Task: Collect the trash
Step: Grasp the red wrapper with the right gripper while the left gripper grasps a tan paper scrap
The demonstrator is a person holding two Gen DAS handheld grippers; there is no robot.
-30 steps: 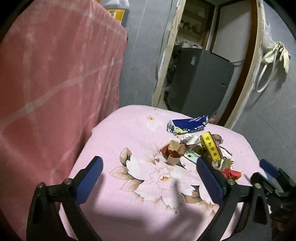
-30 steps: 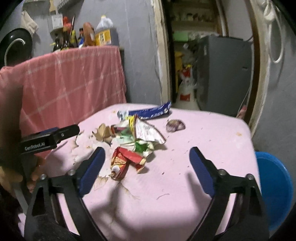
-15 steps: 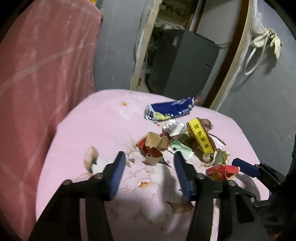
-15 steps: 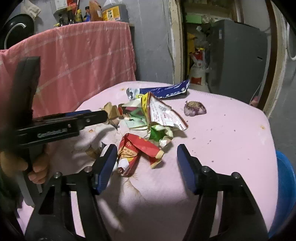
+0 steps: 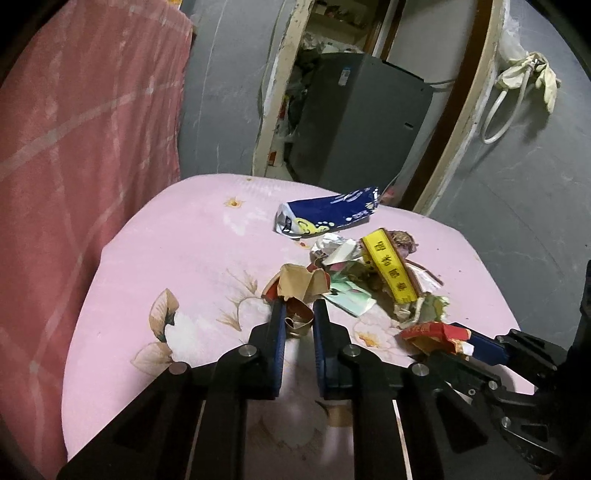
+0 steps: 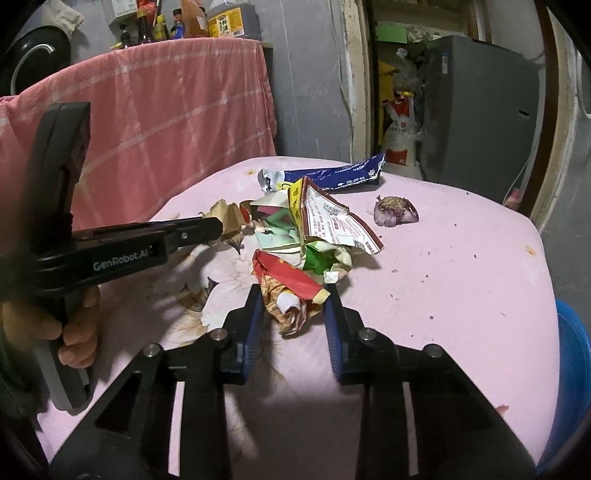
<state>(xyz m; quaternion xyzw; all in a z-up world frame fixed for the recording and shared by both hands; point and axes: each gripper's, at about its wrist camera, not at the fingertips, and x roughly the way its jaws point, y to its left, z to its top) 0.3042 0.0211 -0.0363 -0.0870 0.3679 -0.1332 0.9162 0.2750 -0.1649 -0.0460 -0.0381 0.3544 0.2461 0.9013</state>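
A heap of trash lies on the pink flowered tablecloth (image 5: 177,258). My left gripper (image 5: 298,314) is shut on a crumpled tan and red paper scrap (image 5: 299,288) at the heap's near left edge. My right gripper (image 6: 293,295) is shut on a crushed red wrapper (image 6: 288,284); it also shows in the left wrist view (image 5: 432,332). A blue snack bag (image 5: 328,216), a yellow wrapper (image 5: 389,269) and a green and white wrapper (image 5: 349,297) lie behind. A purple onion skin (image 6: 395,212) lies apart to the right.
A pink checked cloth (image 5: 74,147) covers furniture left of the table, with bottles (image 6: 192,22) on top. A grey fridge (image 5: 358,118) stands in the doorway behind. A blue basin (image 6: 572,369) sits below the table's right edge.
Both grippers moved forward to the heap and closed from wide open. The left one closed on the tan and red scrap, the right one on the red wrapper.
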